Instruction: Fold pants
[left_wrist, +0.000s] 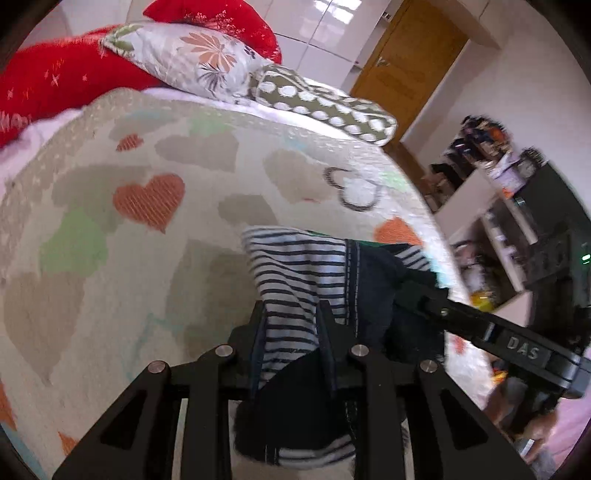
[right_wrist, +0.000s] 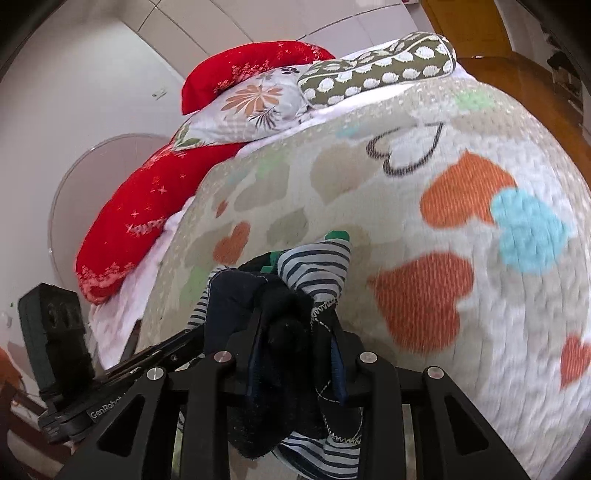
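Nearest in the left wrist view, the left claw (left_wrist: 291, 314) is clamped on the pants (left_wrist: 295, 273), a navy garment with a navy-and-white striped lining; the cloth is bunched between its two black fingers and hangs down below them toward the camera. Just to the right, the right claw (left_wrist: 413, 291) reaches in from the right edge and bites the same bundle at its dark side, so the two claws meet close together on the fabric.

In the right wrist view, the right claw (right_wrist: 295, 325) is likewise closed on the pants (right_wrist: 258, 291), with dark folds and white zigzag stitching squeezed between the fingers and a striped flap sticking up beyond the tips. The left claw (right_wrist: 192, 334) comes in from the lower left and touches the bundle's left side.

The pants are lifted, gathered in a wad above the bed (left_wrist: 155, 229), whose pale cover (right_wrist: 424, 206) carries orange, green, blue and beige hearts.

Farther back at the head of the bed lie a red pillow (right_wrist: 155, 206), a floral pillow (left_wrist: 192, 59) and an olive pillow with white dots (left_wrist: 325, 103). Beyond the bed in the left wrist view stand a wooden door (left_wrist: 410, 74) and cluttered shelves (left_wrist: 495, 206) on the right.
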